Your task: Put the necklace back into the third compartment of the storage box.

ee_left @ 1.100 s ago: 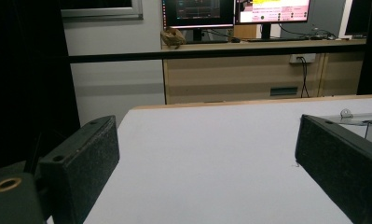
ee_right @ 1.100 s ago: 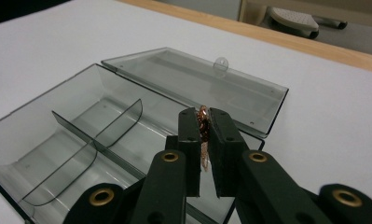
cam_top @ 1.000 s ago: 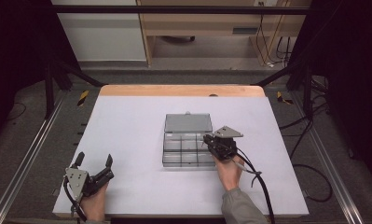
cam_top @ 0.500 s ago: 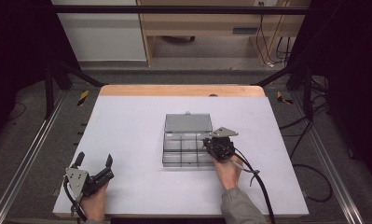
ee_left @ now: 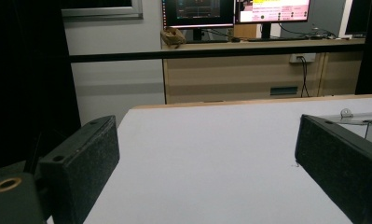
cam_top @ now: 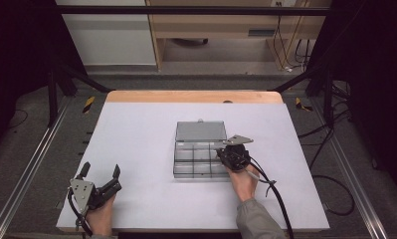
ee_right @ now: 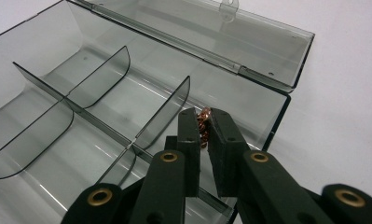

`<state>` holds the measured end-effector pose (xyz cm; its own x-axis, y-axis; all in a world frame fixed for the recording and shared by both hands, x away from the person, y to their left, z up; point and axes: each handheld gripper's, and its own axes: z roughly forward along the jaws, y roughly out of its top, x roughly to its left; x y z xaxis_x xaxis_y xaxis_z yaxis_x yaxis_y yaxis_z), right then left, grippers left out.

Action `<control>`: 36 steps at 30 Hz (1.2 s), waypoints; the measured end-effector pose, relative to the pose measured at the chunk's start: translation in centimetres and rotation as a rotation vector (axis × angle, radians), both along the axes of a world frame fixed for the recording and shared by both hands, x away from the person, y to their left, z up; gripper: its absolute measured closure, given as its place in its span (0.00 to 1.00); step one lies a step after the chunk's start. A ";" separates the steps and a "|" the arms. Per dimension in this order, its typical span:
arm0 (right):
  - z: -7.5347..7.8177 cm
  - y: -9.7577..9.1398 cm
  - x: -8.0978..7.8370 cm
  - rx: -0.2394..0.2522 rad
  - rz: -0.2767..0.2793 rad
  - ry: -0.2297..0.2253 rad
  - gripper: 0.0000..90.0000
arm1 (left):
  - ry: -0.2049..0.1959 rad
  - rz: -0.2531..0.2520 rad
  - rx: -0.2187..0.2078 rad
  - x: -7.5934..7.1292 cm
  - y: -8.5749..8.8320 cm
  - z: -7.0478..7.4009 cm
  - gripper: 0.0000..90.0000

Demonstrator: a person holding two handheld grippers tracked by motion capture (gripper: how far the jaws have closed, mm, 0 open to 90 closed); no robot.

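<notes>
A clear grey compartment box (cam_top: 198,154) lies mid-table with its lid (cam_top: 200,131) folded open at the far side. My right gripper (cam_top: 223,153) hovers over the box's right edge. In the right gripper view that gripper (ee_right: 203,114) is shut on a small copper-coloured coiled piece (ee_right: 203,122), held above the near right compartment (ee_right: 230,112) of the box (ee_right: 104,93). The compartments look bare. My left gripper (cam_top: 100,170) rests at the table's front left corner, open. Its jaws (ee_left: 207,135) stand wide apart with nothing between them.
The white table top (cam_top: 136,129) has a wooden strip (cam_top: 193,96) along its far edge. A corner of the box lid (ee_left: 356,116) peeks past the left gripper's right jaw. Beyond the table stands a desk with monitors (ee_left: 235,11). A cable (cam_top: 270,186) trails from the right gripper.
My right gripper has crept slightly left over the box's right edge, the copper piece still in it. The left gripper has stayed still.
</notes>
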<state>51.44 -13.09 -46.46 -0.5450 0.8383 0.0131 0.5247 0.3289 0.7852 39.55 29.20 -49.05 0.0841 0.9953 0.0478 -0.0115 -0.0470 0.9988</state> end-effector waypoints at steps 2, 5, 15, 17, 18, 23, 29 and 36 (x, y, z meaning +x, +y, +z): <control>0.0 -0.1 0.1 -0.003 0.003 0.002 0.92 | 0.000 0.000 0.000 0.0 0.0 0.0 0.07; 0.0 0.0 0.1 -0.002 0.002 0.006 0.92 | 0.000 0.000 0.000 0.0 0.0 0.0 0.07; 0.0 -0.1 0.1 0.000 0.006 0.012 0.87 | 0.000 0.000 -0.001 0.0 0.0 0.0 0.07; 0.0 -0.1 0.1 0.001 0.007 0.010 0.85 | 0.000 0.000 -0.001 0.0 0.0 0.0 0.07; 0.1 -0.1 0.1 0.008 0.011 0.009 0.83 | 0.000 0.000 -0.001 0.0 0.0 0.0 0.07; 0.4 -0.2 0.0 0.035 0.021 0.004 0.70 | 0.000 0.000 0.000 0.0 0.0 0.0 0.07; 0.6 -0.3 -0.1 0.039 0.029 -0.003 0.65 | 0.000 0.000 0.000 0.0 0.0 0.0 0.07; 0.9 -0.3 -0.4 0.045 0.041 -0.018 0.56 | 0.000 0.000 0.000 0.0 0.0 0.0 0.07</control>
<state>51.08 -13.42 -45.60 -0.5795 0.8140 0.0399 0.4973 0.3144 0.8086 39.55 29.21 -49.05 0.0842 0.9953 0.0477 -0.0112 -0.0470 0.9988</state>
